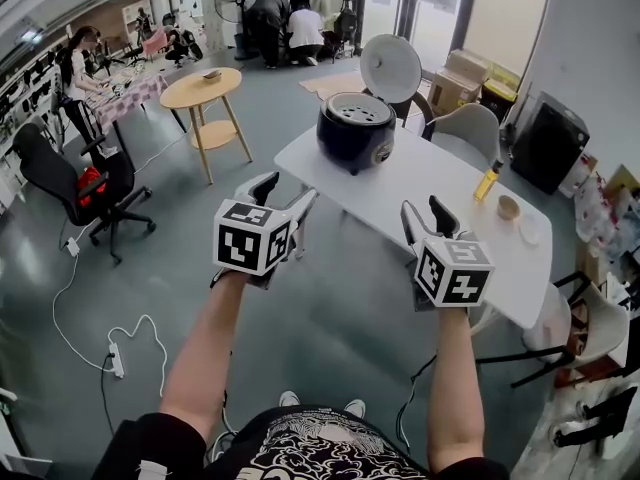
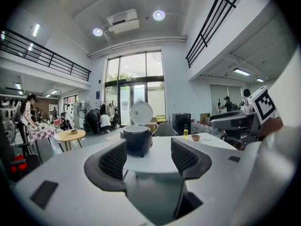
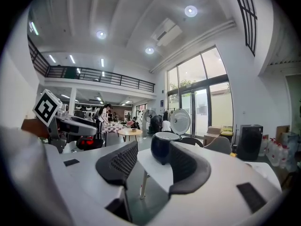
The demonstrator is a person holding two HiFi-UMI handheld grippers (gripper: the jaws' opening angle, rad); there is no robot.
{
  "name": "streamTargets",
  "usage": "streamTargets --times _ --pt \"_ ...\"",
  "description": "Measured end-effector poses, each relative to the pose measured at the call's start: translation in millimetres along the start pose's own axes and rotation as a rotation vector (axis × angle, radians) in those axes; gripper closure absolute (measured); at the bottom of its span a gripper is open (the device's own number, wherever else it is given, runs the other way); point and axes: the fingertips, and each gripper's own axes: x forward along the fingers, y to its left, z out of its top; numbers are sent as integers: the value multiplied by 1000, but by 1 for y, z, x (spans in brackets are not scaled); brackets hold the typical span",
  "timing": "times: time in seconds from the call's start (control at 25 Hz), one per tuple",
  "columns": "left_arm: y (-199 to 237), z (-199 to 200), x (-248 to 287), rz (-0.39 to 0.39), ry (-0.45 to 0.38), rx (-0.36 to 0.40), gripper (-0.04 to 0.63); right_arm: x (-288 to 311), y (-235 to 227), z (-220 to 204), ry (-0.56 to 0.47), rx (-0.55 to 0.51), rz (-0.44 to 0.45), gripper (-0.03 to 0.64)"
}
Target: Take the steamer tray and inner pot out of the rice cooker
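A dark rice cooker [image 1: 355,130] stands at the far end of a white table [image 1: 430,193], its white lid [image 1: 390,68] swung up. A perforated steamer tray [image 1: 358,110] shows in its top; the inner pot is hidden beneath. My left gripper [image 1: 288,193] hovers short of the table's near edge, open and empty. My right gripper [image 1: 425,213] is held over the near edge, also open and empty. In the left gripper view the cooker [image 2: 136,138] sits well beyond the gripper [image 2: 148,159]. The right gripper view frames the cooker [image 3: 162,147] beyond the gripper [image 3: 153,163].
On the table's right part stand a yellow bottle [image 1: 487,180], a small bowl [image 1: 509,207] and a plate [image 1: 530,230]. A grey chair [image 1: 468,128] sits behind the table. A round wooden table [image 1: 203,90], a black office chair [image 1: 80,183] and a floor power strip [image 1: 116,360] are at left.
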Motion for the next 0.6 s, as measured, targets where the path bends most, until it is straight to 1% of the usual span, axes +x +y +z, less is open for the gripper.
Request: streamTargets --times 0.2,0.48,0.6 --pt "17 -1 -1 -24 -3 19 287 9 16 0 9 -4 -17 359" --pt "50 -3 4 -65 -19 27 244 30 43 1 20 2 -39 325" --pt "70 -8 11 -85 -14 28 238 46 56 1 19 -10 -58 309"
